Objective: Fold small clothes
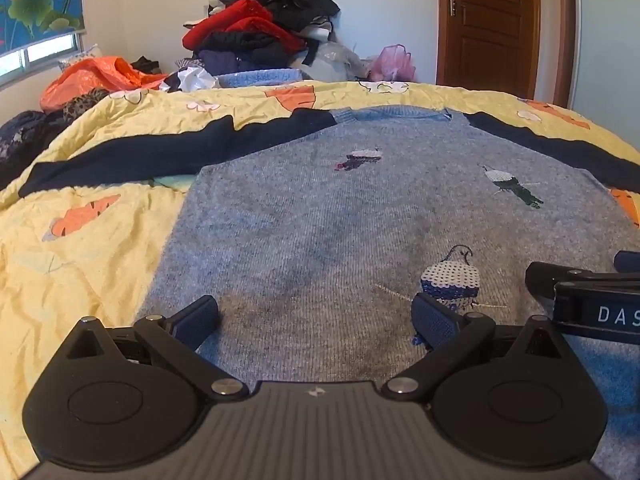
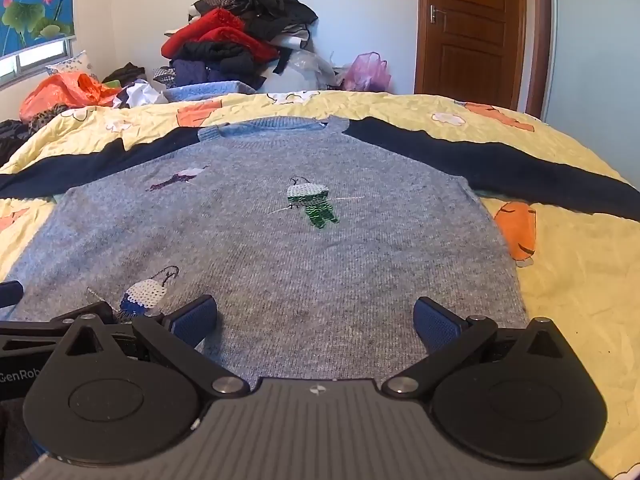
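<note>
A small grey-blue knitted sweater [image 1: 320, 208] [image 2: 280, 248] with dark navy sleeves and sequin bird patches lies flat, front up, on a yellow quilt. Its sleeves [image 1: 140, 156] [image 2: 500, 164] stretch out to both sides, collar at the far end. My left gripper [image 1: 316, 320] hovers open over the lower left part of the body, nothing between its blue pads. My right gripper [image 2: 316, 320] stands open over the lower right part, also with nothing in it. Each gripper's black arm shows at the edge of the other's view.
The yellow quilt [image 1: 80, 248] [image 2: 580, 288] with orange carrot prints covers the bed. A tall pile of red, black and purple clothes [image 1: 260, 28] stands behind it, with an orange bag [image 1: 92, 80] at left. A wooden door [image 2: 472, 28] is at the back right.
</note>
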`<action>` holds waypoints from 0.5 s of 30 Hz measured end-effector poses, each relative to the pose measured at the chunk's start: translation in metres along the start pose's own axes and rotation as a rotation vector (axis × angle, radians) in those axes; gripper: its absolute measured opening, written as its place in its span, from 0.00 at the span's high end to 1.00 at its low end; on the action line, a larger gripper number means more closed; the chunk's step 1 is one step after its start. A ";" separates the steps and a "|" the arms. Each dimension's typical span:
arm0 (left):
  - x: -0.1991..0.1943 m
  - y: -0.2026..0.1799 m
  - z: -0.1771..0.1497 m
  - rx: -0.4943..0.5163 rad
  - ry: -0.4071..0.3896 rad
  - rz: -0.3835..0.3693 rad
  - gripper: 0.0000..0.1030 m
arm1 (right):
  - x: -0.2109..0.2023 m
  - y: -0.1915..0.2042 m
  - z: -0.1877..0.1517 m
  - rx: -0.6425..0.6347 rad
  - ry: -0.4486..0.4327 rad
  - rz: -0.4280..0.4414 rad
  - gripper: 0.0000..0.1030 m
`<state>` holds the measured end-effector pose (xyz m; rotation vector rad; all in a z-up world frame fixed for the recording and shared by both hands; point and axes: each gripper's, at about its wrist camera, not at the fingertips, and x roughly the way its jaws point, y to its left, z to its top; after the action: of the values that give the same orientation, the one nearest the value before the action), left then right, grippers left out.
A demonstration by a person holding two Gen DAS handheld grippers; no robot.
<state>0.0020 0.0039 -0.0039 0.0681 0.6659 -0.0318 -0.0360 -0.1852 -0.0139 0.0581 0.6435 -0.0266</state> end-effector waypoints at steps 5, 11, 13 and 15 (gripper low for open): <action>0.001 0.002 0.000 -0.017 0.006 -0.011 0.00 | 0.000 -0.003 0.000 0.015 0.009 0.006 0.00; 0.001 0.000 -0.001 -0.019 0.004 0.001 0.00 | -0.003 -0.002 -0.003 0.003 0.024 0.002 0.00; 0.001 0.001 -0.001 -0.025 0.007 -0.001 0.00 | -0.002 -0.002 -0.004 0.002 0.030 0.002 0.00; 0.000 0.001 -0.001 -0.027 0.006 0.001 0.00 | -0.002 -0.001 -0.004 -0.004 0.034 -0.001 0.00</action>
<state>0.0015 0.0053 -0.0051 0.0431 0.6719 -0.0213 -0.0395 -0.1863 -0.0157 0.0544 0.6771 -0.0253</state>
